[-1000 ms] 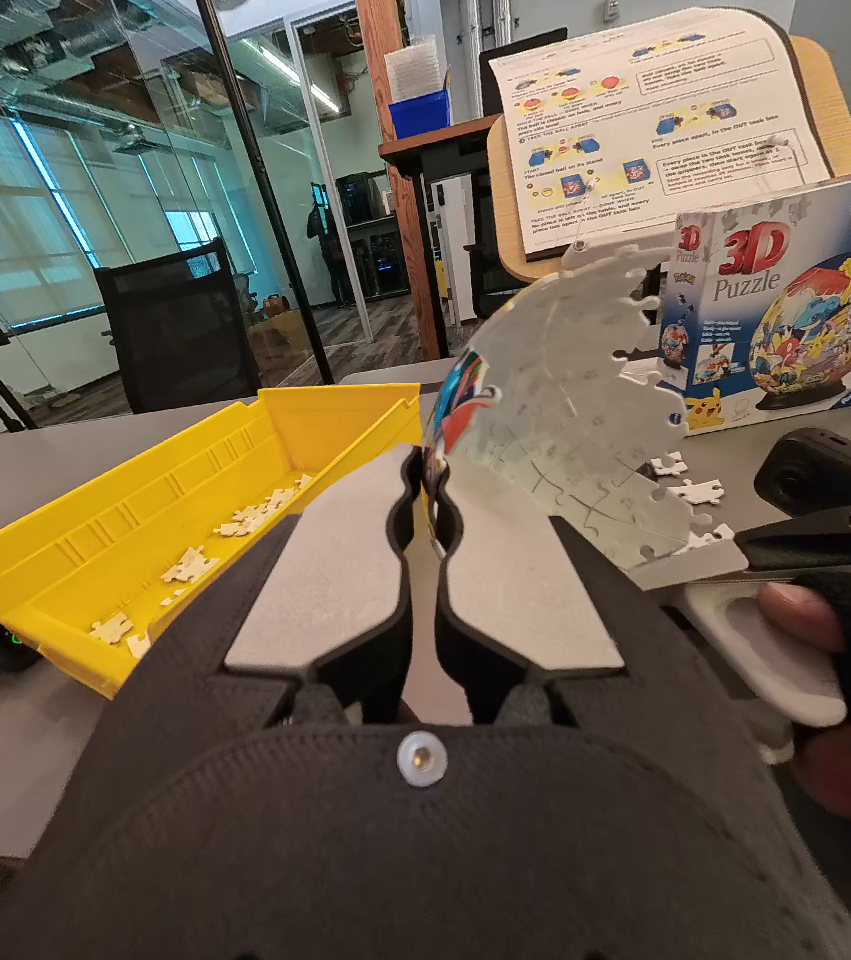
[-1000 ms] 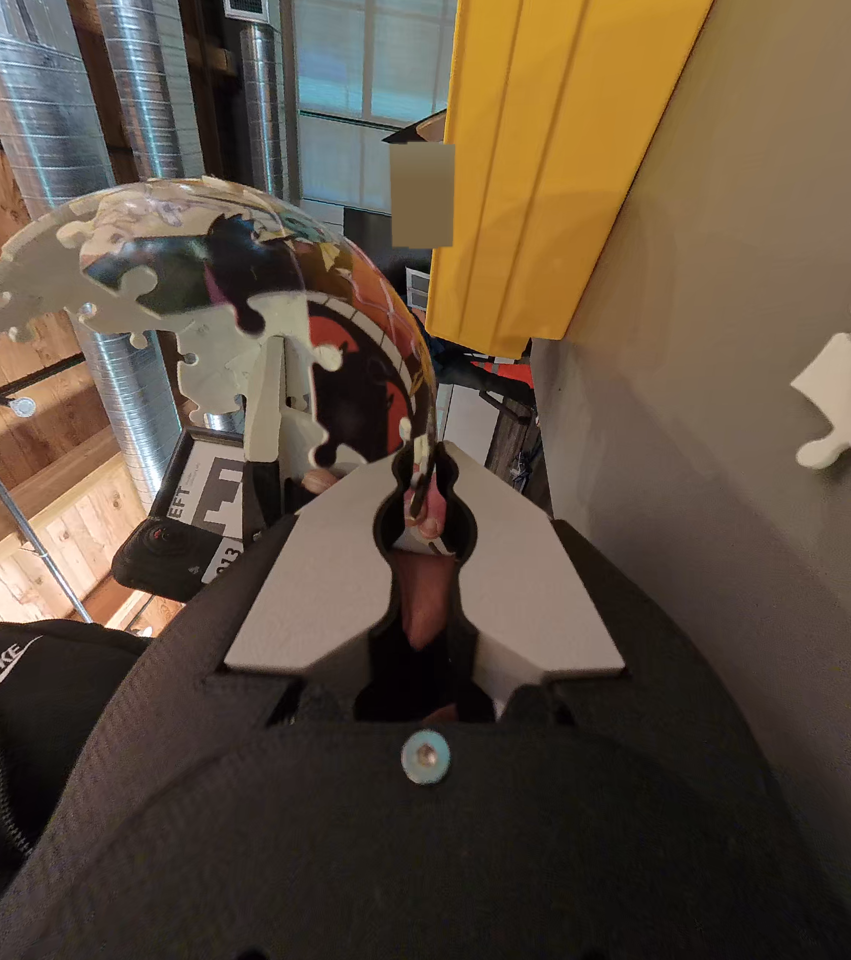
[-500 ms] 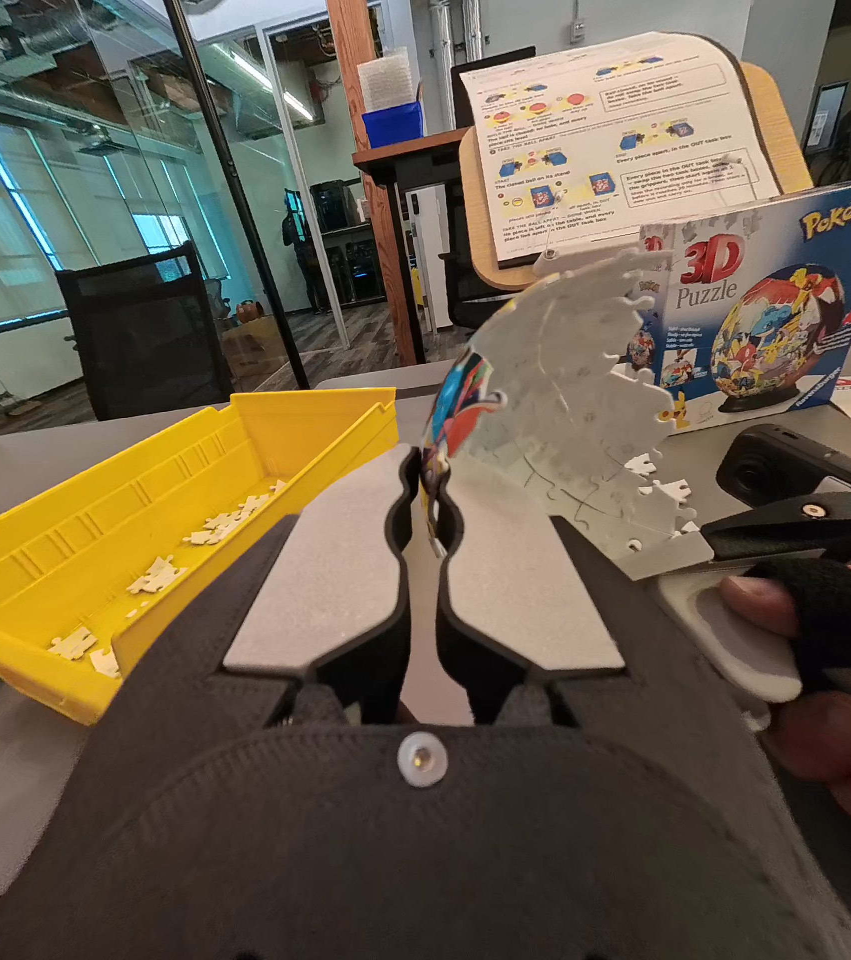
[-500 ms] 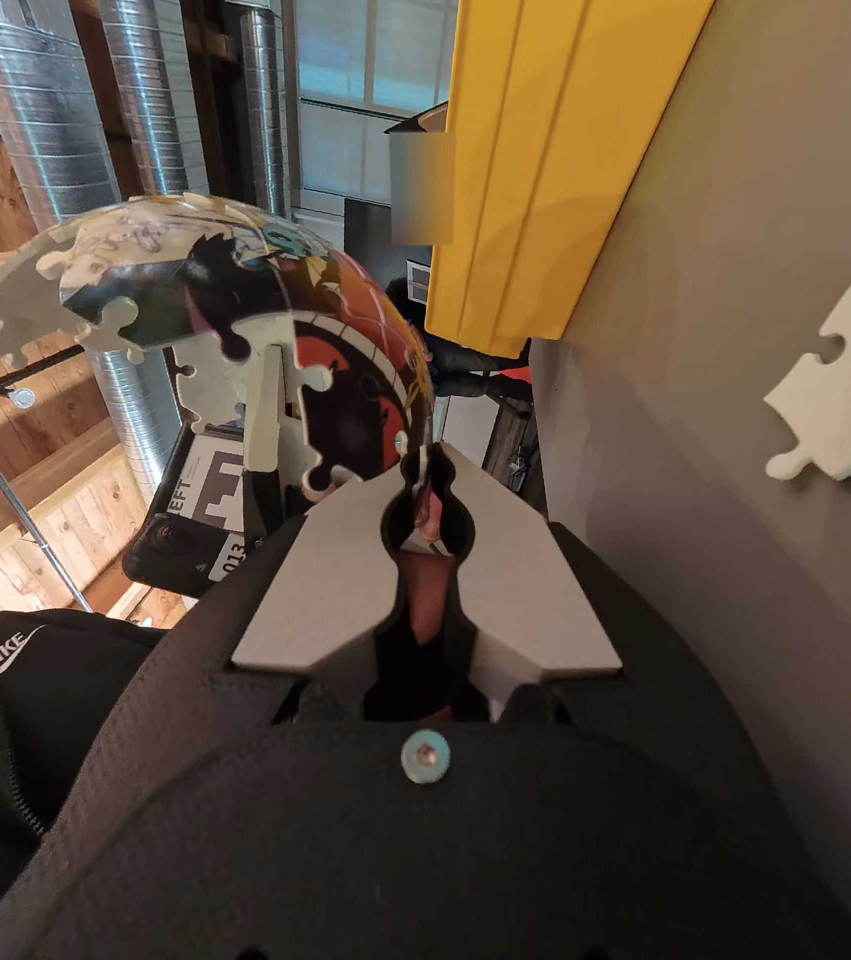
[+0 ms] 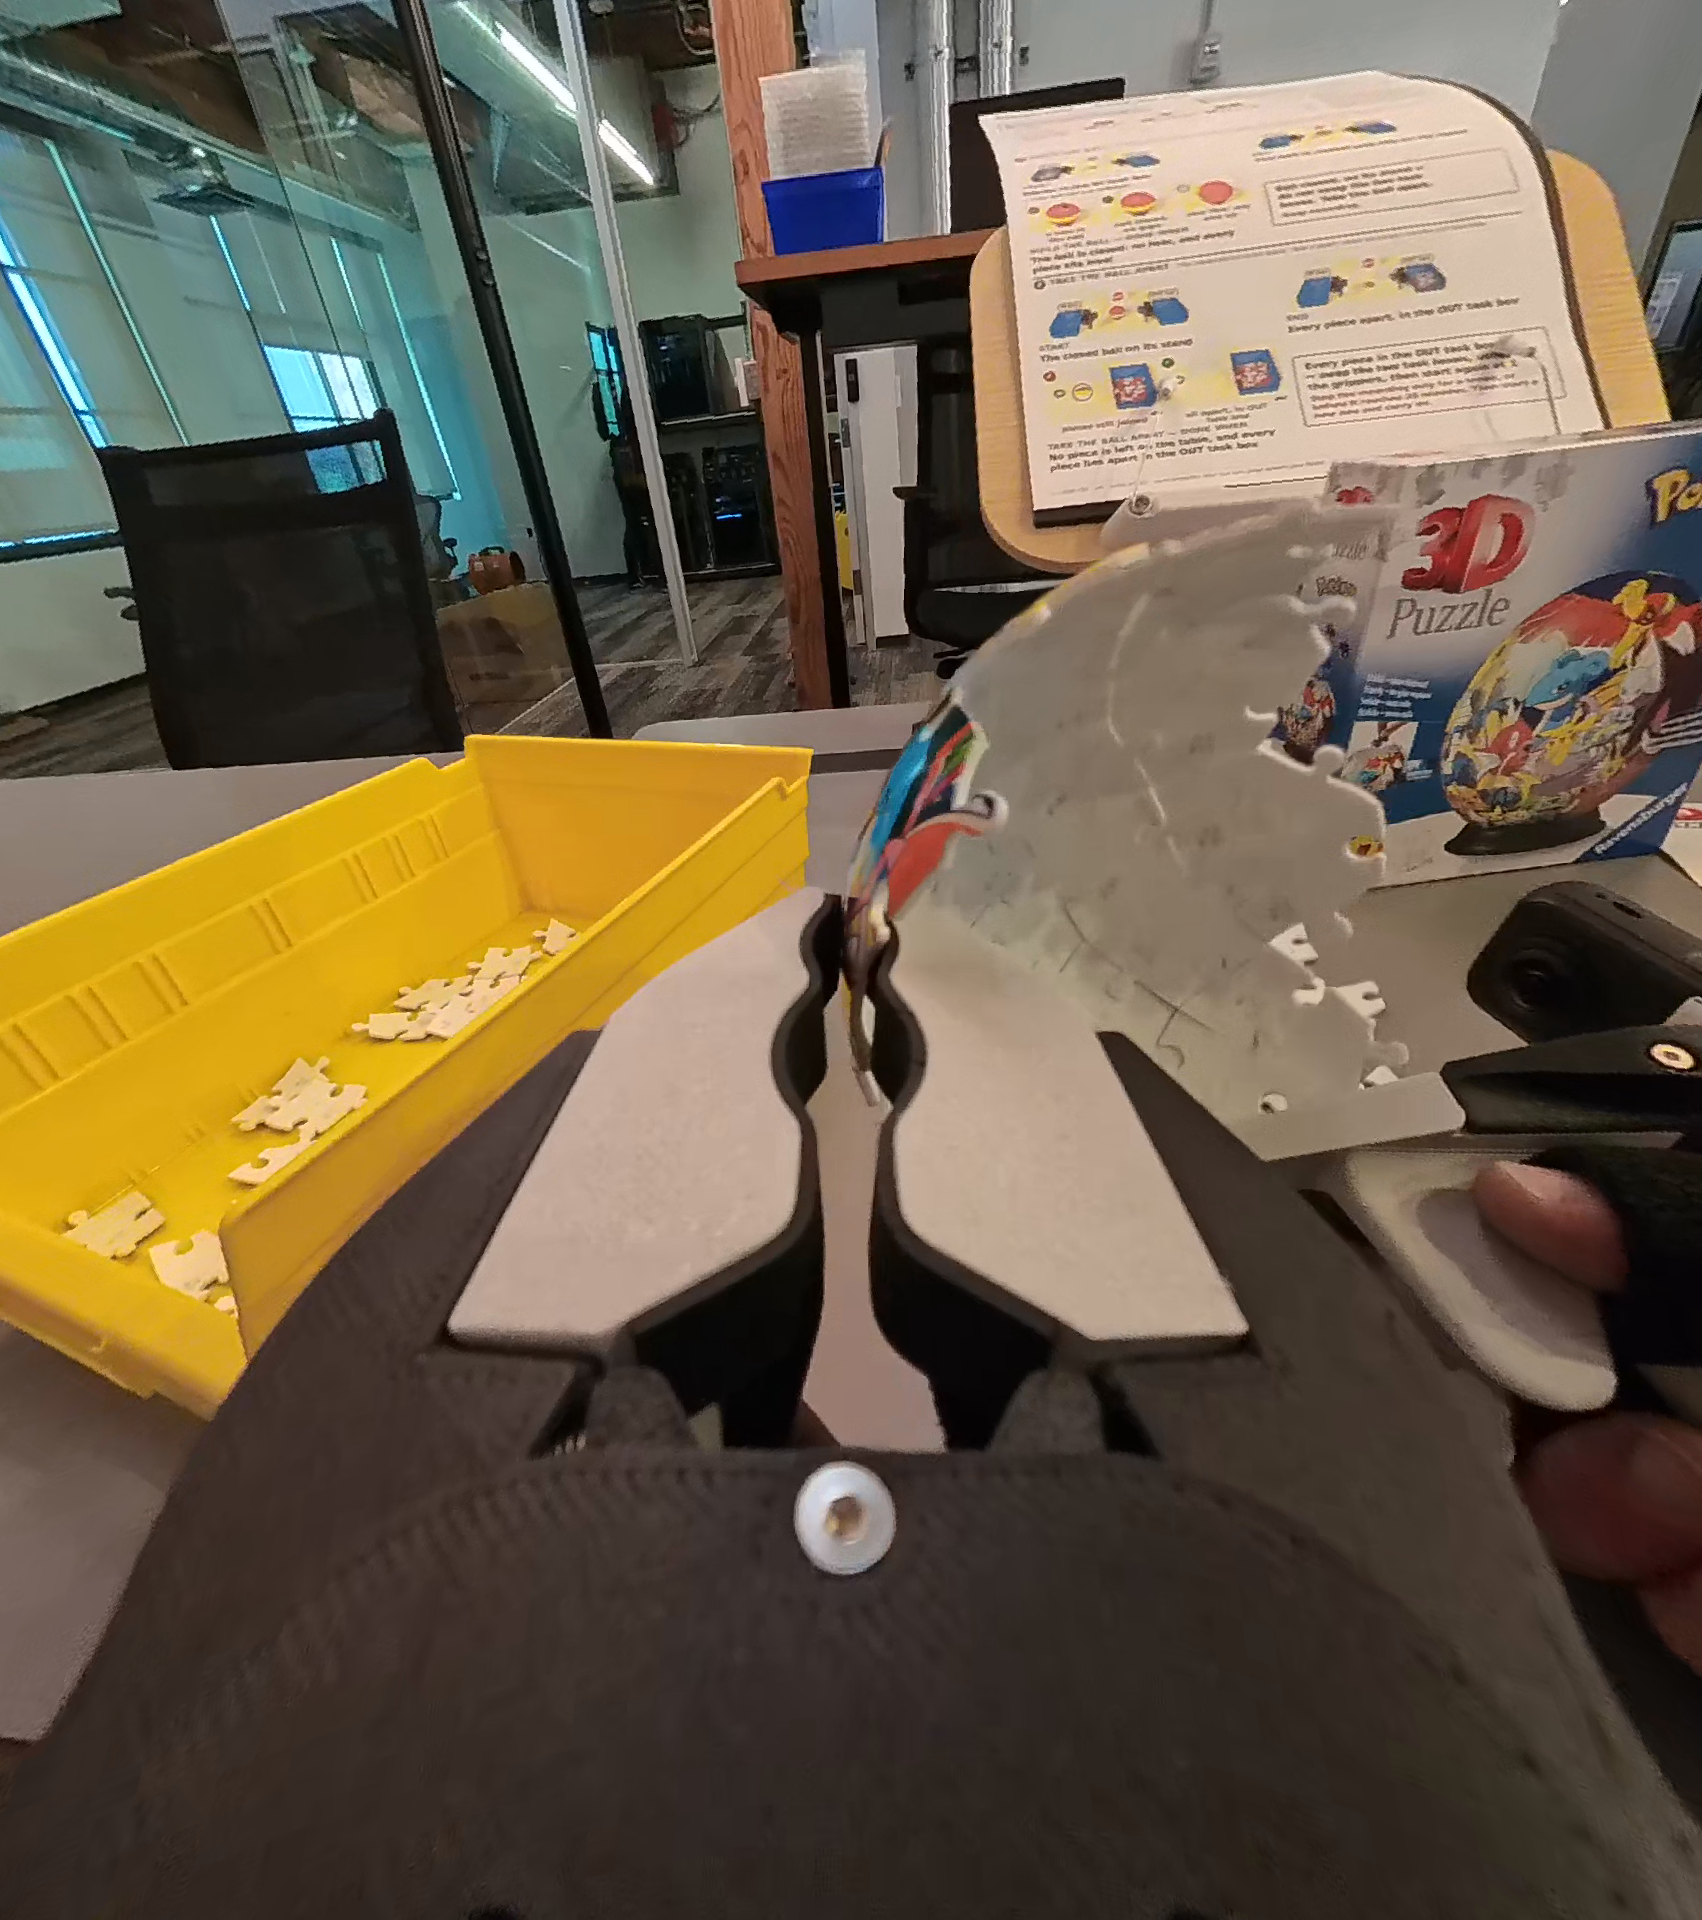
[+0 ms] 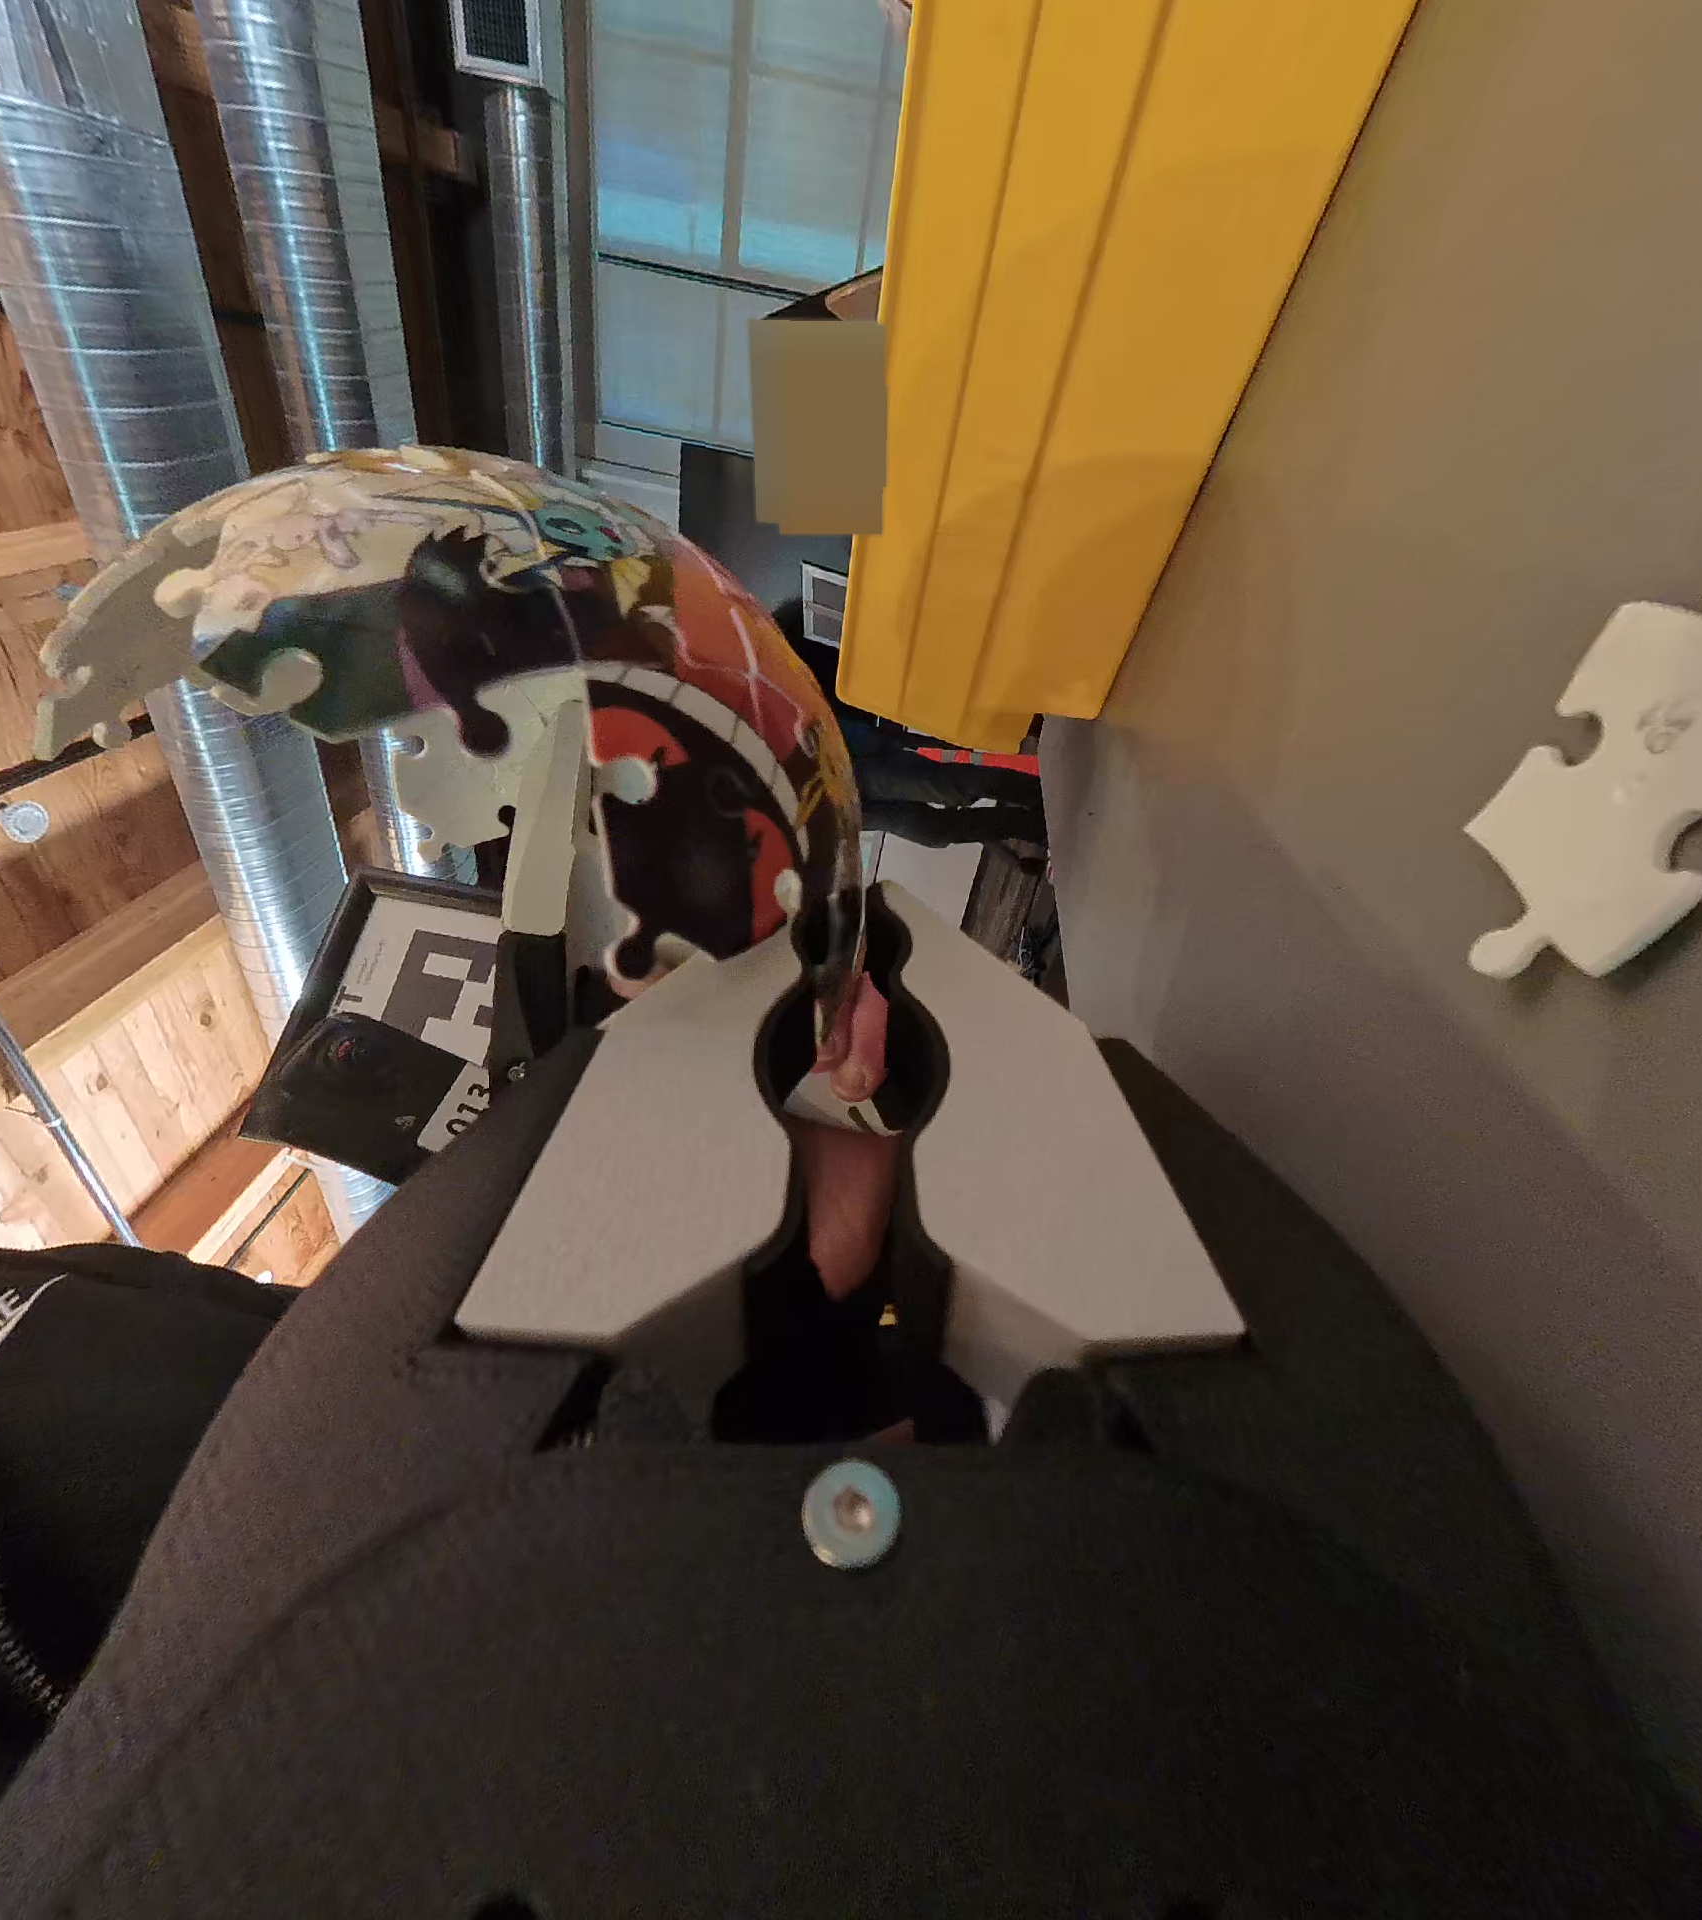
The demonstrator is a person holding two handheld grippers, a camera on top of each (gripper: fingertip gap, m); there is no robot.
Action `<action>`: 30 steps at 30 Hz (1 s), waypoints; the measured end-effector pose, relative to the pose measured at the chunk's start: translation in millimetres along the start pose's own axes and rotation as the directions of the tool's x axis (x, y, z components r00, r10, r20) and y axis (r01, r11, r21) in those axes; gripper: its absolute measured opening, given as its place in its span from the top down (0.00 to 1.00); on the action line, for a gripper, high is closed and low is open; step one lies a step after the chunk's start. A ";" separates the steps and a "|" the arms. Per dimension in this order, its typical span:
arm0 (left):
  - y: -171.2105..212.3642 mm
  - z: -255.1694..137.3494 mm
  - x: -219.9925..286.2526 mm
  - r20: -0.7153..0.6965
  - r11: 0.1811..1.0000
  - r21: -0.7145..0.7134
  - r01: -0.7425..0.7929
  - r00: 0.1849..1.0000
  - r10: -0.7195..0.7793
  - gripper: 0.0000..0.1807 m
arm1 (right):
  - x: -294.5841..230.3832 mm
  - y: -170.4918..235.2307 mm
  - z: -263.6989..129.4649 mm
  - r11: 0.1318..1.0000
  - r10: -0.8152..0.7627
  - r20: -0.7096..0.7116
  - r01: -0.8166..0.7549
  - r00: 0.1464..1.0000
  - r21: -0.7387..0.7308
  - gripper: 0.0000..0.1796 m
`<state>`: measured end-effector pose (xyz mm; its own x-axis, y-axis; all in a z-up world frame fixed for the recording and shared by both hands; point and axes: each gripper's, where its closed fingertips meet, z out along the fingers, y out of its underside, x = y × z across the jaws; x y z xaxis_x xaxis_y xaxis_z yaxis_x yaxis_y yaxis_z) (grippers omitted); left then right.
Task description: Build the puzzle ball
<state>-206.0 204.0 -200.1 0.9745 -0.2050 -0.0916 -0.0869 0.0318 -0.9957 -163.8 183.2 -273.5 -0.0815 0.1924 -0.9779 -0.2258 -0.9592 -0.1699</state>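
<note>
The partly built puzzle ball (image 5: 1127, 790) is a curved shell held in the air, with its white inner side toward the left wrist view. My left gripper (image 5: 853, 930) is shut on the shell's left edge. My right gripper (image 5: 1387, 1114) comes in from the right and is shut on the shell's lower right edge. In the right wrist view the shell's coloured outer side (image 6: 514, 665) shows, with my right gripper (image 6: 852, 920) shut on its rim. A finger of the left gripper (image 6: 543, 831) shows behind the shell. A loose white piece (image 6: 1636, 774) lies on the grey table (image 6: 1449, 1039).
A yellow bin (image 5: 618, 831) with several loose white pieces stands on the table at left; it also shows in the right wrist view (image 6: 1086, 364). The puzzle box (image 5: 1574, 665) and an instruction sheet (image 5: 1273, 281) stand behind. A black camera (image 5: 1595, 977) and loose pieces (image 5: 1335, 1000) lie at right. The gap from one gripper's tips to the other's is roughly 9 cm. My right gripper is the nearer one to the loose white piece (image 6: 1636, 774): about 10 cm, against 20 cm.
Both grippers keep their hold on the shell. The shell and grippers have shifted and turned slightly together; the loose piece sits farther left in the right wrist view.
</note>
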 end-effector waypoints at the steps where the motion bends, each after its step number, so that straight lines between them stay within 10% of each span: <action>1: 0.2 0.1 0.9 -0.002 1.000 0.000 0.003 1.000 -0.003 0.98 | 0.8 1.8 1.1 1.000 -0.008 -0.009 0.008 1.000 -0.007 0.99; 30: 8.4 1.3 2.6 -0.010 0.996 -0.034 0.076 0.997 -0.077 0.99 | 3.9 -11.2 -5.1 0.992 -0.107 -0.084 0.112 0.991 0.064 1.00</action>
<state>-203.9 205.0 -208.7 0.9761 -0.2169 -0.0149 -0.0192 -0.0175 -0.9997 -156.7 193.7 -276.1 0.0252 0.2757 -0.9609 -0.2950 -0.9164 -0.2707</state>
